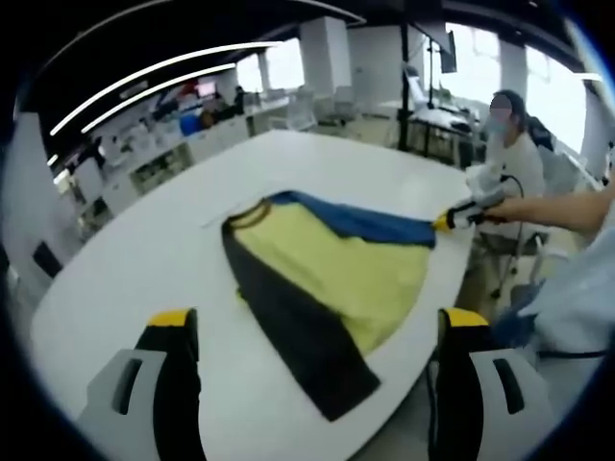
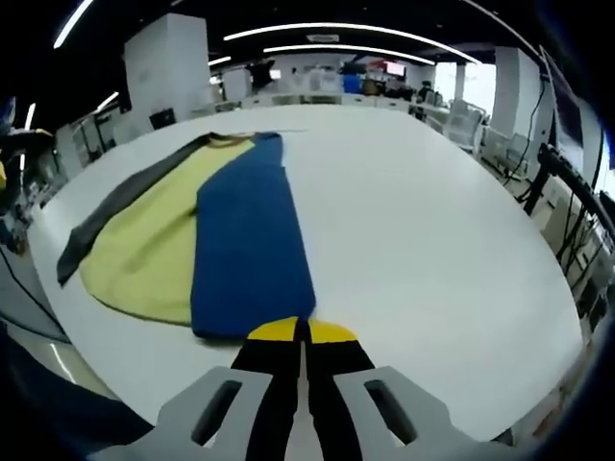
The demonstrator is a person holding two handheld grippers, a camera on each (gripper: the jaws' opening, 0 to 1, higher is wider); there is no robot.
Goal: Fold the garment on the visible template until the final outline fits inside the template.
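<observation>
Two yellow-tipped black jaws of the left gripper (image 1: 312,331) rise from the bottom of the left gripper view, set wide apart with nothing between them, hovering over the near edge of a large white table (image 1: 135,259). Just beyond them lies the garment (image 1: 327,274), a shirt spread flat on the tabletop: a yellow body, a dark grey sleeve running toward the camera, and a blue section along its far side. The round collar points to the far left of this view. At the right end of the blue section, the right gripper (image 1: 444,222) comes in from the right, its yellow tips pinching the edge of the blue cloth and lifting it slightly off the table. A person's forearm (image 1: 553,206) extends behind it.

From the right gripper view, that gripper's jaws (image 2: 306,331) are pressed together at the bottom centre, clamped on the near end of the blue panel of the garment (image 2: 245,240). The blue strip stretches away across the white table (image 2: 432,240), lying over the yellow body, with the grey sleeve on the far left side. I cannot make out a template outline on the table in either view.

Beyond the table, an open office with desks, white pillars, and long ceiling lights fills the background. Another person (image 1: 509,154) in a white top sits past the table's far right edge in the left gripper view.
</observation>
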